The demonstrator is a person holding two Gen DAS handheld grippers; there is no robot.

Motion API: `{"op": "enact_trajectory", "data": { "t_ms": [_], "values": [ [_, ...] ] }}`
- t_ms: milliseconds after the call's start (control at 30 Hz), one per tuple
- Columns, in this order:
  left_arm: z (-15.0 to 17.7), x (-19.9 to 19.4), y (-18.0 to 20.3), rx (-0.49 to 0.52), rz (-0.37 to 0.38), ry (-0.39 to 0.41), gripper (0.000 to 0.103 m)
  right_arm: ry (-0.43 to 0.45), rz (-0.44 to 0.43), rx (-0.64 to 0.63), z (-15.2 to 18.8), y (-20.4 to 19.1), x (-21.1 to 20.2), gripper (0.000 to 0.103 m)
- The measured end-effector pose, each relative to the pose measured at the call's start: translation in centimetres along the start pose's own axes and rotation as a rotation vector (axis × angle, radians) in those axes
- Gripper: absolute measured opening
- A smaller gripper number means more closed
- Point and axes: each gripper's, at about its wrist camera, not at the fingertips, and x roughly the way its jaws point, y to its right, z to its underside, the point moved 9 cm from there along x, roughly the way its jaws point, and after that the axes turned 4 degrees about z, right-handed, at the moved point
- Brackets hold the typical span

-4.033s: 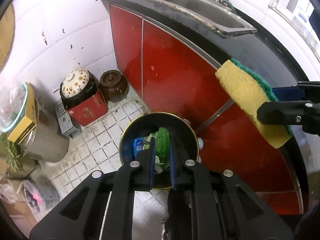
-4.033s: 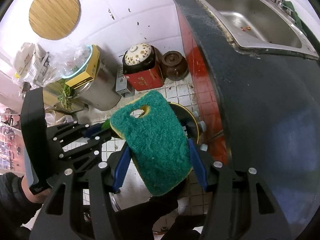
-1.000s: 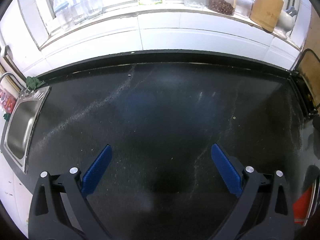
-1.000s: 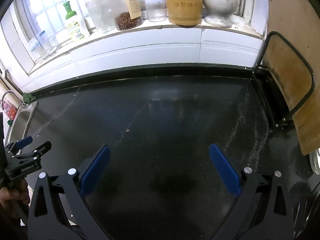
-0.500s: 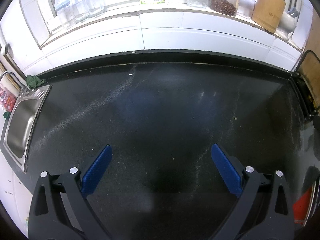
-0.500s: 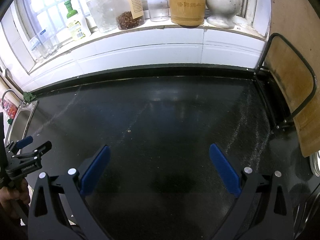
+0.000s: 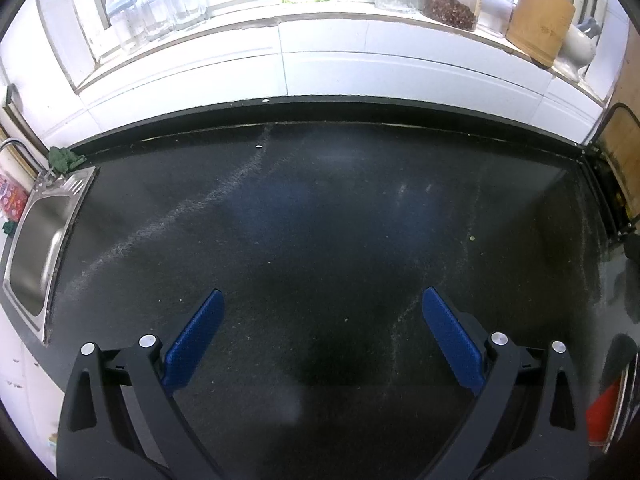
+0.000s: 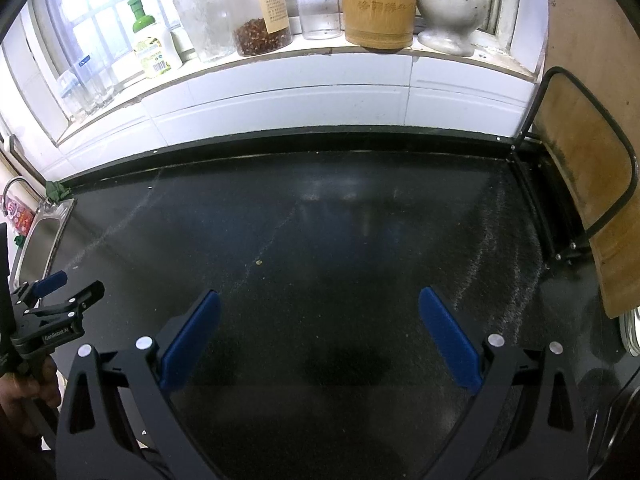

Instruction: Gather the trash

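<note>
Left wrist view: left gripper (image 7: pixel 320 300) spread wide, empty, over black counter (image 7: pixel 320 220). Right gripper (image 8: pixel 319 298) likewise apart, empty. Only crumb (image 8: pixel 259 263) visible, mid-counter, ahead-left of right gripper, between both; too small for axis.

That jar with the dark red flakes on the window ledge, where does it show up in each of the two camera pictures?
Left wrist view: the jar of red flakes stands upper right on the ledge, left of the wooden holder.
Right wrist view: the jar stands upper centre-left.
Shared landmark: the steel sink at the left edge.
</note>
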Motion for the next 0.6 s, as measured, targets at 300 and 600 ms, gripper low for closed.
{"op": "enact_trajectory", "data": {
  "t_ms": [300,600],
  "values": [
    [-0.44,0.34,-0.08,-0.004,-0.003,-0.004,0.096,-0.003,0.000,0.002,-0.29,-0.24,0.27,0.096],
    [-0.92,0.56,-0.20,-0.013,0.006,-0.005,0.096,-0.010,-0.005,0.001,-0.61,-0.22,0.68,0.096]
  ]
}}
